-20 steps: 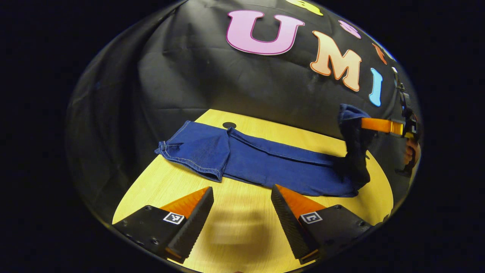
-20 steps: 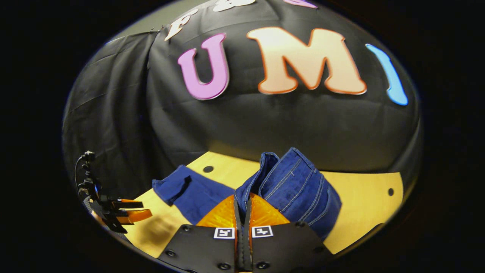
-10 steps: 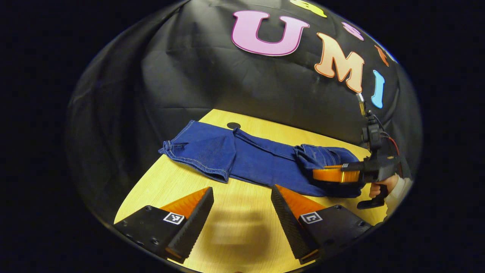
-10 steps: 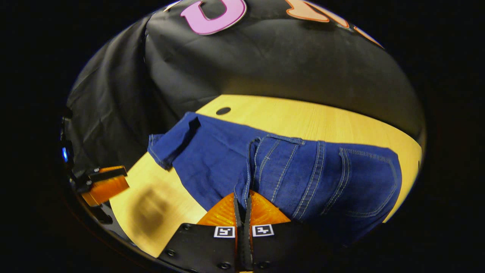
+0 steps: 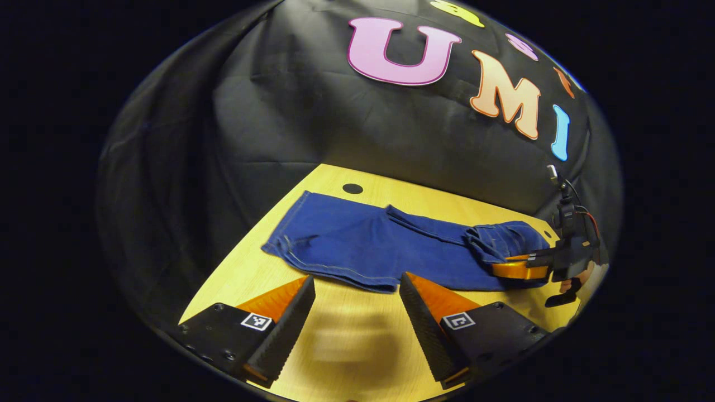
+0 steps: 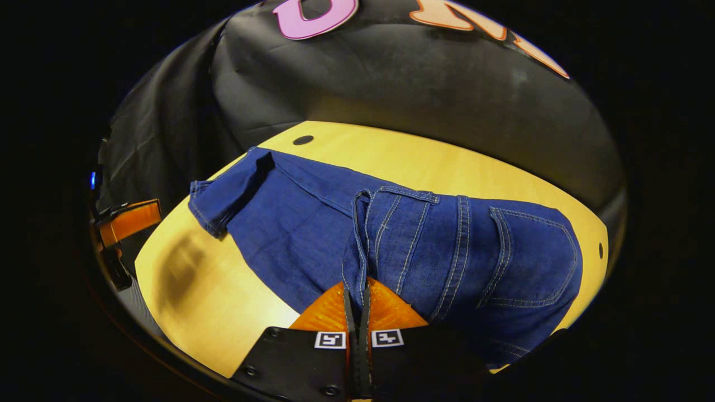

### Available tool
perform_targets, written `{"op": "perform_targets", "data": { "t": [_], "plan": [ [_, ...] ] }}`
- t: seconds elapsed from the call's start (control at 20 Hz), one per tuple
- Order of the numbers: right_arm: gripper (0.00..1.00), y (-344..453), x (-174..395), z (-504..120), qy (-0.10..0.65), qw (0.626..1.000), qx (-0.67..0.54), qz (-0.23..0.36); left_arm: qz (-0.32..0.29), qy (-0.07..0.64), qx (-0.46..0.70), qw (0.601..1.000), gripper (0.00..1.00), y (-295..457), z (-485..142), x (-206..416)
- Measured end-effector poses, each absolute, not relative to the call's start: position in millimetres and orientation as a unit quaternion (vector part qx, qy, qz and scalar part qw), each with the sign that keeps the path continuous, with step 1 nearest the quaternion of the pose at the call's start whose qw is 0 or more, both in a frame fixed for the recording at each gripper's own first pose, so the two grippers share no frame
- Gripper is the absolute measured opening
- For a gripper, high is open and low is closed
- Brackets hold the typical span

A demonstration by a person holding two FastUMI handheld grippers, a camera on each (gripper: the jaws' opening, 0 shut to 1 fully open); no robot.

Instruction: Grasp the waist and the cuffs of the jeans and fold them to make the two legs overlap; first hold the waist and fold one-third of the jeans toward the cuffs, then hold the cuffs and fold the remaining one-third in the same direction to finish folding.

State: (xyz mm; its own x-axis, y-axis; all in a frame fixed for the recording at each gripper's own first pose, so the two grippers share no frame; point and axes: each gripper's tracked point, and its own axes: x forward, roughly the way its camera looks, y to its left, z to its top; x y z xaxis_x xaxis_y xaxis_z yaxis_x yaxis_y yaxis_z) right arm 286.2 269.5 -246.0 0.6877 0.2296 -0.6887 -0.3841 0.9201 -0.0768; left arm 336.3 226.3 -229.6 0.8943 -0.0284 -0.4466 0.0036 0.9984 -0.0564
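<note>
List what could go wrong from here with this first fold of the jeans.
1. The right gripper is shut on the waist at one edge alone, so the far side of the jeans may land skewed.
2. If it opens while lifting away, the folded flap could drag back or bunch.
3. The left gripper is open above the table near the cuffs, holding nothing, so the legs may slide.

light: warm overhead, dim edges | blur: soft shadow on table (image 5: 346, 340) | fisheye bending
</note>
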Motion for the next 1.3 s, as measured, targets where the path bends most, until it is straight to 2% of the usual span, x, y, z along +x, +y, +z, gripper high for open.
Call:
{"op": "perform_targets", "data": {
  "t": [0.3, 0.35, 0.4, 0.5, 0.55, 0.65, 0.9, 1.3],
  "plan": [
    [0.05, 277, 279, -248, 0.352, 0.916, -0.116, 0.154, -0.018, 0.243, -0.005, 0.970, 0.94, 249, -244, 354],
    [0.12, 277, 278, -248, 0.350, 0.916, -0.116, 0.158, -0.019, 0.244, -0.001, 0.970, 0.94, 253, -245, 358],
    [0.14, 281, 276, -248, 0.348, 0.917, -0.120, 0.157, -0.020, 0.244, 0.002, 0.970, 0.94, 255, -248, 362],
    [0.29, 298, 268, -249, 0.352, 0.913, -0.108, 0.177, -0.023, 0.242, 0.009, 0.970, 0.94, 261, -250, 372],
    [0.53, 311, 261, -249, 0.356, 0.910, -0.091, 0.194, -0.022, 0.242, 0.010, 0.970, 0.94, 265, -251, 377],
    [1.00, 312, 262, -240, 0.340, 0.917, -0.098, 0.187, -0.021, 0.245, 0.003, 0.969, 0.94, 270, -255, 387],
    [0.99, 307, 247, -208, 0.314, 0.930, -0.086, 0.173, -0.030, 0.258, 0.013, 0.966, 0.94, 272, -270, 404],
    [0.99, 248, 227, -166, 0.300, 0.944, -0.091, 0.106, -0.025, 0.298, 0.010, 0.954, 0.94, 274, -301, 410]
  ]
}}
